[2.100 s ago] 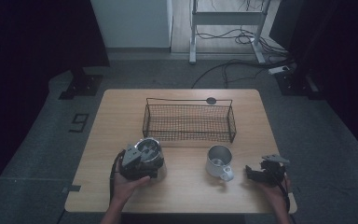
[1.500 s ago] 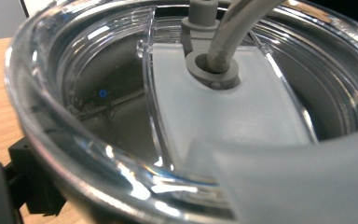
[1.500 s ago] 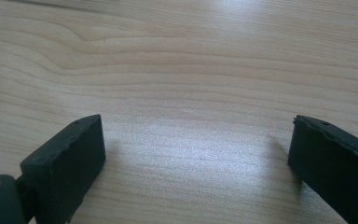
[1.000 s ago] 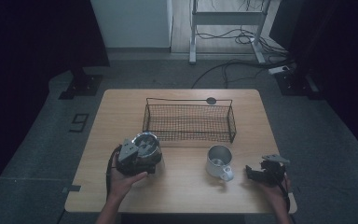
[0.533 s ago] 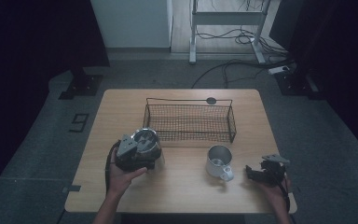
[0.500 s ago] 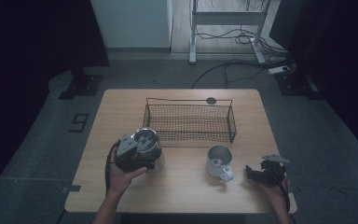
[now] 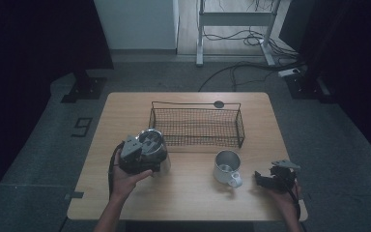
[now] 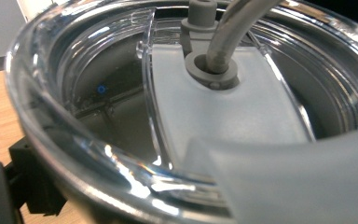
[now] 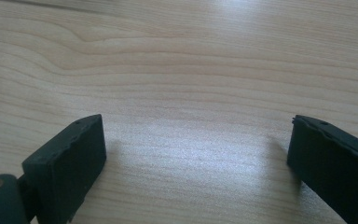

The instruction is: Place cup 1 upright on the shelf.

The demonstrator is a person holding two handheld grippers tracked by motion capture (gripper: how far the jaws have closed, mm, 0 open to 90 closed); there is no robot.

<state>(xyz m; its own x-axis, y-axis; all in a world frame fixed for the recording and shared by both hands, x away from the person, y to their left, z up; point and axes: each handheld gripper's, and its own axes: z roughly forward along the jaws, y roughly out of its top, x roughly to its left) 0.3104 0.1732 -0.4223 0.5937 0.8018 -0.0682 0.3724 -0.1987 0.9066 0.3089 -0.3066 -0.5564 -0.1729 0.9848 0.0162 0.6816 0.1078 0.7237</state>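
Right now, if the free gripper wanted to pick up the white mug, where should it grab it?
Probably by the rim and wall of the white mug, coming down from above. It stands upright with its open mouth up, so one jaw can go inside and one outside. Its small handle points toward the person, so it is better to grip beside it. The right gripper waits nearby, jaws wide and nothing between them.

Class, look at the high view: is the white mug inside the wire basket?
No. The white mug stands on the table, in front of the wire basket.
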